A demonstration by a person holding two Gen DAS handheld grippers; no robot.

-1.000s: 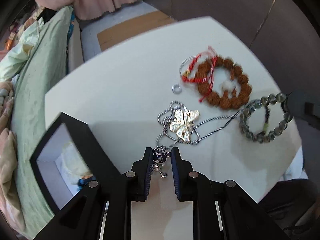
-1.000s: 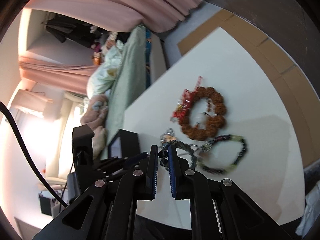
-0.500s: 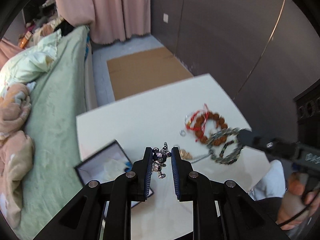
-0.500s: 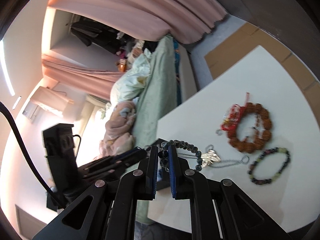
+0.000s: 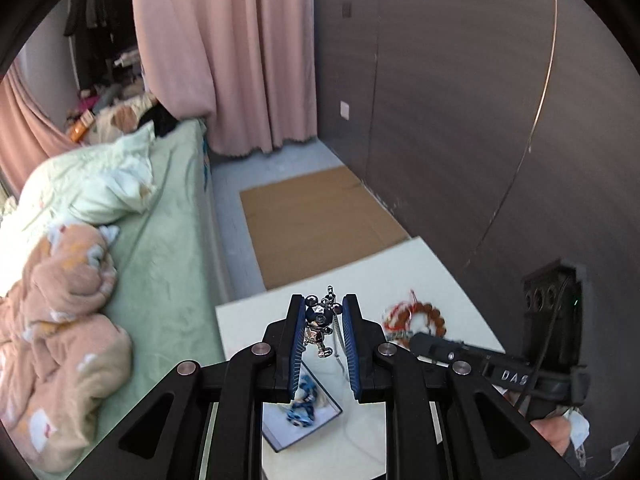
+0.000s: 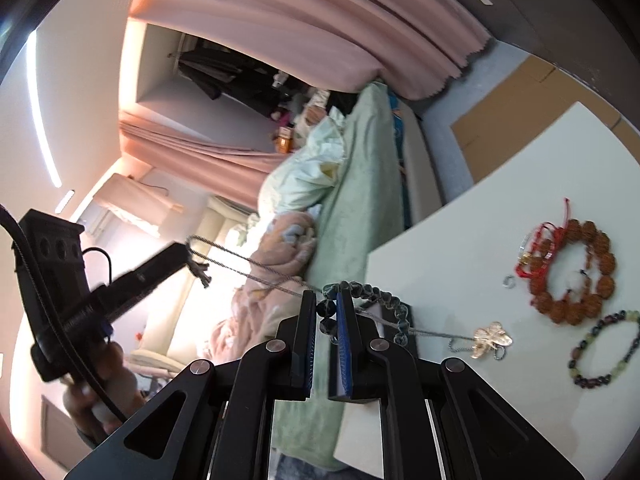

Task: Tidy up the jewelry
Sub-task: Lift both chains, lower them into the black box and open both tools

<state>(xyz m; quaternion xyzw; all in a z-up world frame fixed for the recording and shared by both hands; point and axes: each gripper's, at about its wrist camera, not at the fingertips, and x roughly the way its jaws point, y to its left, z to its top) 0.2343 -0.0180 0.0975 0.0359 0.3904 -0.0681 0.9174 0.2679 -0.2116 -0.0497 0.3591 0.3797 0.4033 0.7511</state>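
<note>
The left gripper (image 5: 321,322) pinches a little silver mouse charm (image 5: 319,326) while the right gripper (image 6: 325,307) pinches a dark bead bracelet (image 6: 384,304), so their tangled chain might snap if pulled.

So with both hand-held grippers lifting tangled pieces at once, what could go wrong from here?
The silver chain stretched between them could snag or snap as they separate. The butterfly pendant, still on the table, may drag into the brown bead bracelet. The small charm could slip out.
</note>
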